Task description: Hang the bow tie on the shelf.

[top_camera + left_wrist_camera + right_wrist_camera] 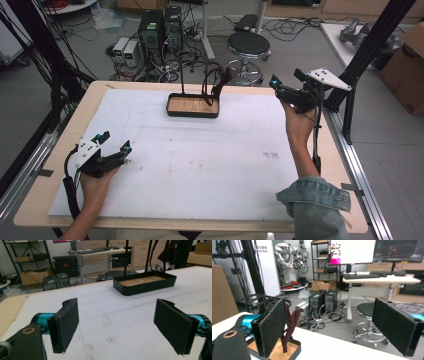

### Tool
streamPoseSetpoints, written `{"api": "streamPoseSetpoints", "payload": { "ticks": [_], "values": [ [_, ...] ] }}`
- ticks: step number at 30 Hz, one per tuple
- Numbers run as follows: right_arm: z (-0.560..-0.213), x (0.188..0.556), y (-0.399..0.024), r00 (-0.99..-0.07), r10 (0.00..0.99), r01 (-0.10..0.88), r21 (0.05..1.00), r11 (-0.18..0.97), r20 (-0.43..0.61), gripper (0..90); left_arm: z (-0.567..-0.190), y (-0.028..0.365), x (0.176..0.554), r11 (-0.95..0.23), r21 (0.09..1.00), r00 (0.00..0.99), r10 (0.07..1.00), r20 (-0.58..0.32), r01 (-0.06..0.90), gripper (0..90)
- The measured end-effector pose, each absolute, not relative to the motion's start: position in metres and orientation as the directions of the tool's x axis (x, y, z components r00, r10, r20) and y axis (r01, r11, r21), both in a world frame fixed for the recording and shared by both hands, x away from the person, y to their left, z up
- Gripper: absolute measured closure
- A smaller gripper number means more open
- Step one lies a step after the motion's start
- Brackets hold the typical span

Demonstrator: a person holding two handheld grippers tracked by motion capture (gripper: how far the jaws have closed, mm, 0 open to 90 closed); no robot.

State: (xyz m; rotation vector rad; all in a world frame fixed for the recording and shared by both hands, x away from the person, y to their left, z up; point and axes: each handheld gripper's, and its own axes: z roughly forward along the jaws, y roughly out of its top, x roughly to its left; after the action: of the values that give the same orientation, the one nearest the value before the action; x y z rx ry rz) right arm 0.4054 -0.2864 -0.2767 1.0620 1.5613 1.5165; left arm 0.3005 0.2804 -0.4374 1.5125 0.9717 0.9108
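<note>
A black tray (192, 112) with a wooden floor stands at the back middle of the white mat (200, 160). A thin black stand rises from it, and a dark red strap (218, 80) hangs from that stand. My left gripper (116, 141) rests low at the mat's front left, open, nothing between its jaws. In the left gripper view the left gripper (116, 315) points toward the tray (145, 285). My right gripper (286, 78) is held up at the table's back right, open and holding nothing. In the right gripper view the right gripper (329, 315) has the strap (290, 322) beside its left jaw.
Black frame posts (367, 40) stand at the table's right edge and far left. Behind the table are a round stool (248, 47), computer towers (160, 27) and loose cables on the floor. A cardboard box (407, 70) sits at the far right.
</note>
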Motion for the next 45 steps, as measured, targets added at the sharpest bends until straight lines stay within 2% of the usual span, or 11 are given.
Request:
{"api": "streamPoseSetpoints", "payload": {
  "ticks": [11,23,45],
  "values": [
    [-0.288,0.359,-0.296,-0.406,0.914,0.035,0.999,0.039,-0.022,11.7,-0.438,0.28,0.301,-0.101,0.989,0.373,0.926,0.053,0.11,20.5],
    [-0.333,0.314,-0.302,-0.325,0.938,-0.014,0.993,0.121,-0.119,11.7,-0.438,0.279,0.301,-0.107,0.988,0.373,0.926,0.058,0.11,20.6],
    [-0.418,0.27,-0.307,-0.306,0.951,0.051,0.997,0.053,-0.035,11.7,-0.438,0.278,0.3,-0.11,0.988,0.372,0.926,0.061,0.113,20.5]
  ]
}}
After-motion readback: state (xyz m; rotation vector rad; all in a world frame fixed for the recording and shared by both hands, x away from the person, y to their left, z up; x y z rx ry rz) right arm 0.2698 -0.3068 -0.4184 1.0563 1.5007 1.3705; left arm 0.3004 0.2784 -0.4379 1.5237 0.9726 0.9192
